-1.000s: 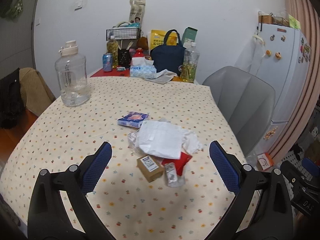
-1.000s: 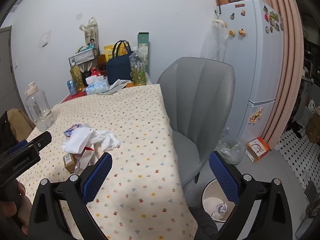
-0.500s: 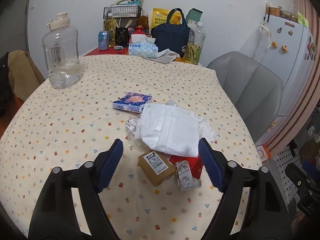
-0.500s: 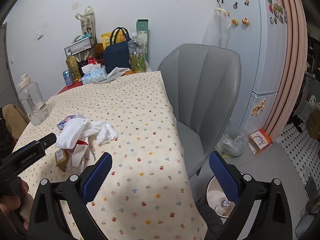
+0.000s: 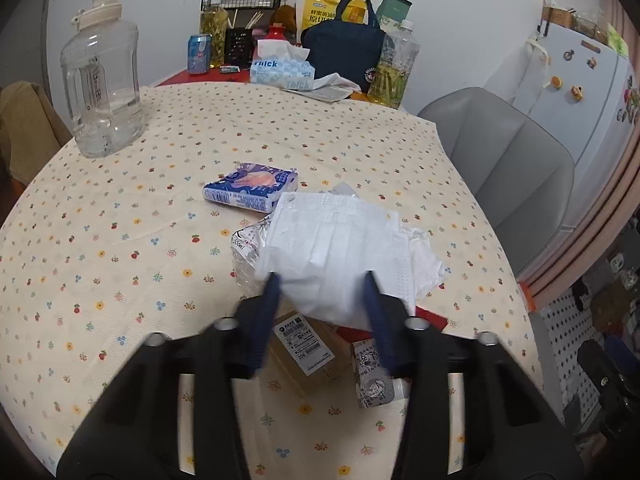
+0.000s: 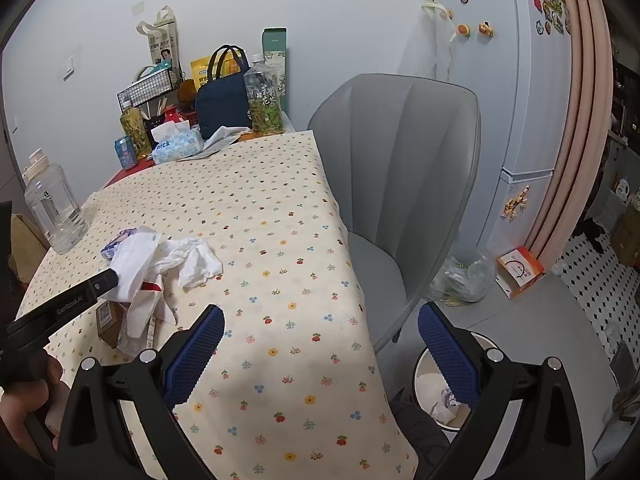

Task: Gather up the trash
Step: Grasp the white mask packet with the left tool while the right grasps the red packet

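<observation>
A pile of trash lies on the flowered tablecloth [image 5: 120, 240]: a white face mask [image 5: 324, 248] on top of crumpled clear plastic [image 5: 248, 248], a small brown box [image 5: 308, 352], a small carton [image 5: 372, 376] and a red wrapper [image 5: 430, 318]. My left gripper [image 5: 322, 280] is partly closed, its blue fingers on either side of the mask's near edge. It also shows in the right wrist view [image 6: 108, 280] at the mask [image 6: 132, 260]. My right gripper [image 6: 320, 340] is open and empty over the table's right edge.
A blue tissue pack [image 5: 252, 186] lies beyond the pile. A clear water jug [image 5: 102, 76] stands far left. A tissue box [image 5: 280, 70], a navy bag [image 5: 344, 52] and bottles crowd the far end. A grey chair [image 6: 400, 184] and a white bin [image 6: 440, 392] are to the right.
My left gripper has moved forward and down to the pile, and its fingers have narrowed around the white mask. The right gripper has barely moved.
</observation>
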